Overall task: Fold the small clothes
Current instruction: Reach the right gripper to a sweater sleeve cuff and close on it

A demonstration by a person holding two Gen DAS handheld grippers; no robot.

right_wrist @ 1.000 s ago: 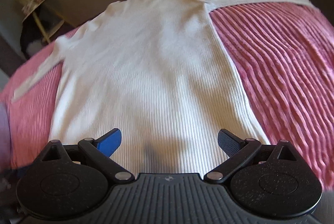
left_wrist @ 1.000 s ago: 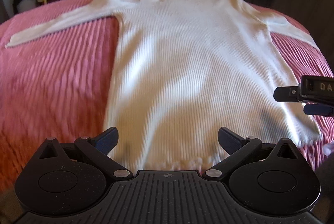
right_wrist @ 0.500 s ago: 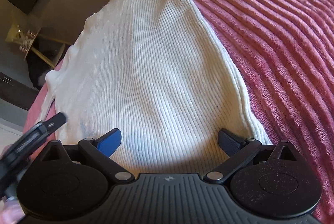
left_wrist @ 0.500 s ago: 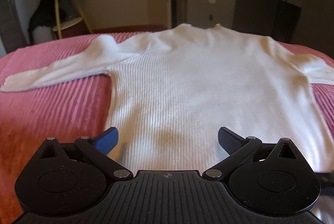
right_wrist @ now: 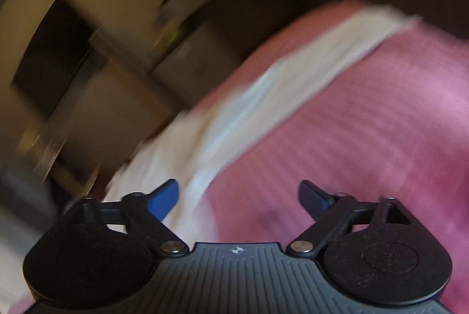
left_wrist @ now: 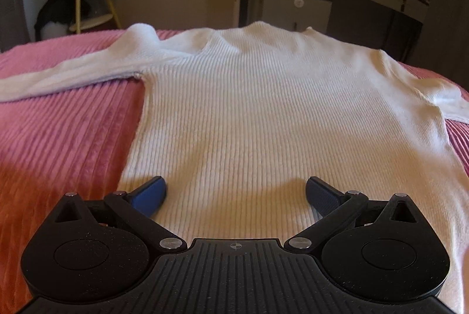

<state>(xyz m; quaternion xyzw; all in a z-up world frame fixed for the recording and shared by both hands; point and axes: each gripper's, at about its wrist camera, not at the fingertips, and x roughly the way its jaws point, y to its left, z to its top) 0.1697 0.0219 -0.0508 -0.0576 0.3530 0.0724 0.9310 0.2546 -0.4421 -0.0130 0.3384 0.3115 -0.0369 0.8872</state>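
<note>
L wrist cam: low, close at hem of white ribbed knit sweater (left_wrist: 278, 114), facing collar. R cam: tilted, blurred, along its sleeve on pink ribbed bedspread (right_wrist: 366, 138); both share sweater.

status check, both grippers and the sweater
Left gripper open, empty, low over white sweater hem. Right gripper open, empty, view blurred. Sweater flat, unfolded on pink bedspread. Nothing in the way.

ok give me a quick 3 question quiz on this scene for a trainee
1. True or false: the left claw is shut on the white sweater.
2. What lies under the sweater? A. wooden table B. pink ribbed bedspread C. grey carpet
3. Fill in: the right claw is ____, gripping nothing.

Key: 1 false; 2 B; 3 open
</note>
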